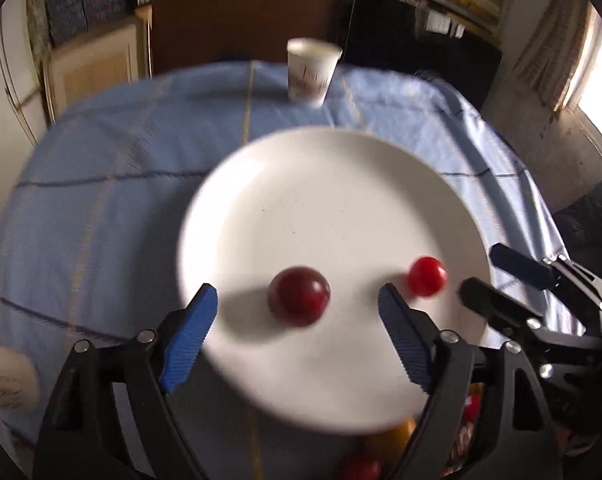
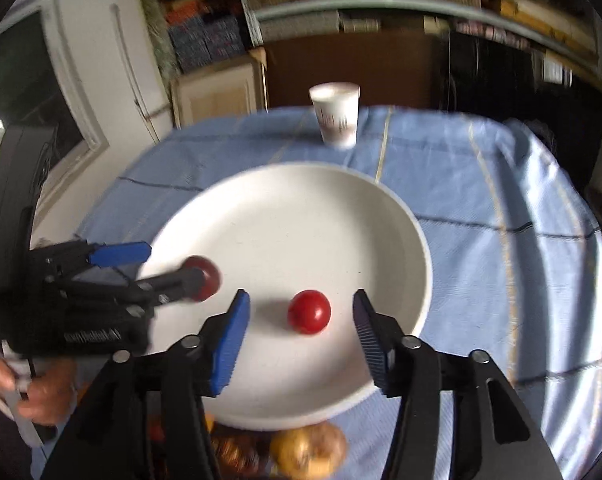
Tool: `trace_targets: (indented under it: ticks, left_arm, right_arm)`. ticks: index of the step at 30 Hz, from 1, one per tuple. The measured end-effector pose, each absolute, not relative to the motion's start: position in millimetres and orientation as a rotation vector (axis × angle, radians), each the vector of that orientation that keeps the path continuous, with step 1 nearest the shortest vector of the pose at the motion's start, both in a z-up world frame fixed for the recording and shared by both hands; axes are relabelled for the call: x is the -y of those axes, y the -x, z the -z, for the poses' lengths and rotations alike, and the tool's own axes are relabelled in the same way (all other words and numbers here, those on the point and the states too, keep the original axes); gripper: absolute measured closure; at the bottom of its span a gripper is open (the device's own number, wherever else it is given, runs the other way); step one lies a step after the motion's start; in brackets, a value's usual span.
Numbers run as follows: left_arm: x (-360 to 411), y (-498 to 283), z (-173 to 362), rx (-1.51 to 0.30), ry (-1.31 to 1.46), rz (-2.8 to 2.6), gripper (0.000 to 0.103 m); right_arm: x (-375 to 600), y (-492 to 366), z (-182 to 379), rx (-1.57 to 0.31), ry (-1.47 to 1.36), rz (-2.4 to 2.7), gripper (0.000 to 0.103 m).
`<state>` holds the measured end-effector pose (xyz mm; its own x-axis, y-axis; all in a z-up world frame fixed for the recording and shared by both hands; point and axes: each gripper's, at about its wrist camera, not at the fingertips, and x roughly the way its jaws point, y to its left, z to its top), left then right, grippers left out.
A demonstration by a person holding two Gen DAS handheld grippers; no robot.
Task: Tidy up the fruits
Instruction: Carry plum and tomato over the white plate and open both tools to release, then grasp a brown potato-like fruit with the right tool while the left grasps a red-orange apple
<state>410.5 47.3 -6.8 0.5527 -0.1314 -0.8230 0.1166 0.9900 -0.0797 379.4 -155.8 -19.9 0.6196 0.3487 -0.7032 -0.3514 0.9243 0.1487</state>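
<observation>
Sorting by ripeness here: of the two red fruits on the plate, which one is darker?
The dark maroon fruit, larger and lying on the white plate between the left tool's fingers. The other fruit, toward the right tool, is smaller and brighter red.

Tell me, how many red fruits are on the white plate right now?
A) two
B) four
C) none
A, since the white plate holds a dark red fruit and a brighter red fruit, both lying loose while the left gripper and right gripper stand open.
</observation>
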Motion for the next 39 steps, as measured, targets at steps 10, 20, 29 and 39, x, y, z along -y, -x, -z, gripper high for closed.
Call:
trace_targets:
  ticks: [10,20,29,39]
  left_arm:
    - [-87.0,-258.6,-3.0,-0.816,-0.010,0.143,0.005]
    - [-110.6,-199.1,34.4,-0.831,0.126,0.238,0.005]
    - [-99.3,-197.8,40.7,-0.840,0.075,0.255,0.005]
    - [-94.6,-199.4,44.6,-0.858,0.044,0.253,0.005]
  right_arm:
    - [214.8,-265.6,36.4,-0.671,-0.002,-0.385,0.035]
    - [201.3,-231.4,60.1,-0.721,0.100,-0.370,0.034]
    - [199.2,-233.8,66.9,-0.760,0.111,-0.362,0.034]
    - [193.0,-235.0,73.5,-0.793,0.143,-0.373,0.046]
